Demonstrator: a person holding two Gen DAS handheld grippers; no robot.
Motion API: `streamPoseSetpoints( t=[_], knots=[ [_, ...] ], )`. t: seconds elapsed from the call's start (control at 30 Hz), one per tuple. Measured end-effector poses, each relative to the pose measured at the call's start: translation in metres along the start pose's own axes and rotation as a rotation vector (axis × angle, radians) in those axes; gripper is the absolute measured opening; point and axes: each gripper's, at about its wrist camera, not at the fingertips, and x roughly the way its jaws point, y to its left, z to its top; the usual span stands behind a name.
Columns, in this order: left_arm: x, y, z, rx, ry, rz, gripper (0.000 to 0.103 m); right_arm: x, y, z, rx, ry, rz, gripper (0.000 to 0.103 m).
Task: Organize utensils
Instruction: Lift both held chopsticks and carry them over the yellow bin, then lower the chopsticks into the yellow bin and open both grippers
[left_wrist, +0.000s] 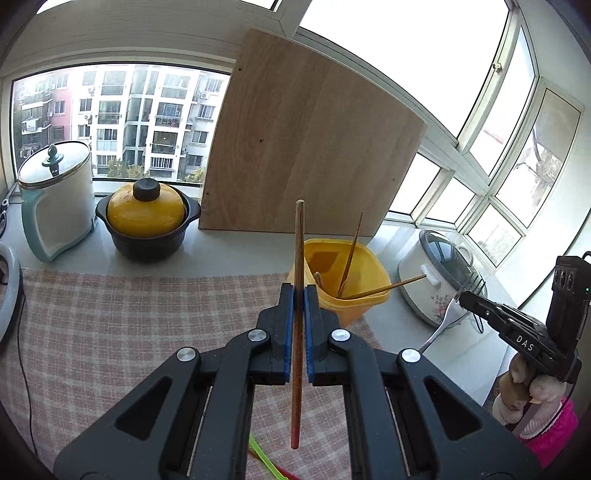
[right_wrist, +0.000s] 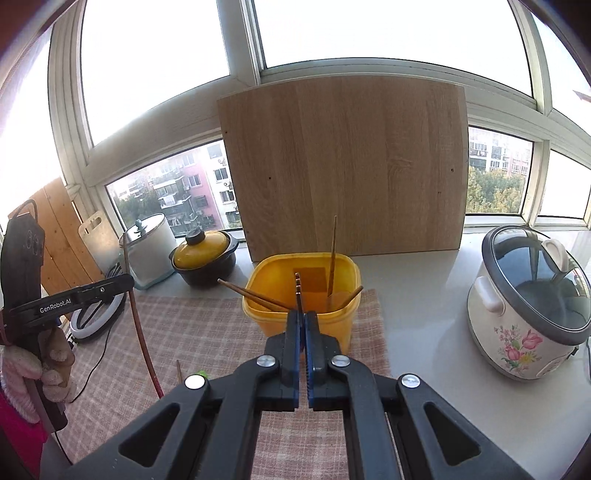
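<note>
my left tool (left_wrist: 299, 291): clamped on a brown chopstick (left_wrist: 298, 258) | my right tool (right_wrist: 303, 317): pressed together on a fork (left_wrist: 445, 321) | yellow tub (right_wrist: 301, 291) at 12 o'clock on the worktop cloth (right_wrist: 199, 332), chopsticks inside it

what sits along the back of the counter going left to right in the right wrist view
white lidded kettle → black pot with yellow lid → yellow bin holding chopsticks, in front of the leaning wooden board → floral rice cooker
</note>
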Motion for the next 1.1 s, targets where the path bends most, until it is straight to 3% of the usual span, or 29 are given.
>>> streamPoseSetpoints(
  t=[0.37, 0.63, 0.8, 1.1],
  knots=[
    [0.025, -0.037, 0.05, 0.005, -0.066, -0.041, 0.003, 0.003, -0.018, 0.046, 0.0, -0.065, -0.008, 0.0],
    [0.054, -0.047, 0.088, -0.026, -0.091, -0.023, 0.003, 0.017, -0.032, 0.079, 0.005, -0.11, -0.019, 0.0],
    [0.068, -0.048, 0.103, -0.046, -0.108, -0.021, 0.003, 0.034, -0.039, 0.086, 0.007, -0.109, -0.04, 0.0],
    [0.099, -0.042, 0.108, -0.044, -0.132, 0.054, 0.003, 0.064, -0.039, 0.083, -0.003, -0.081, -0.056, 0.0]
  ],
)
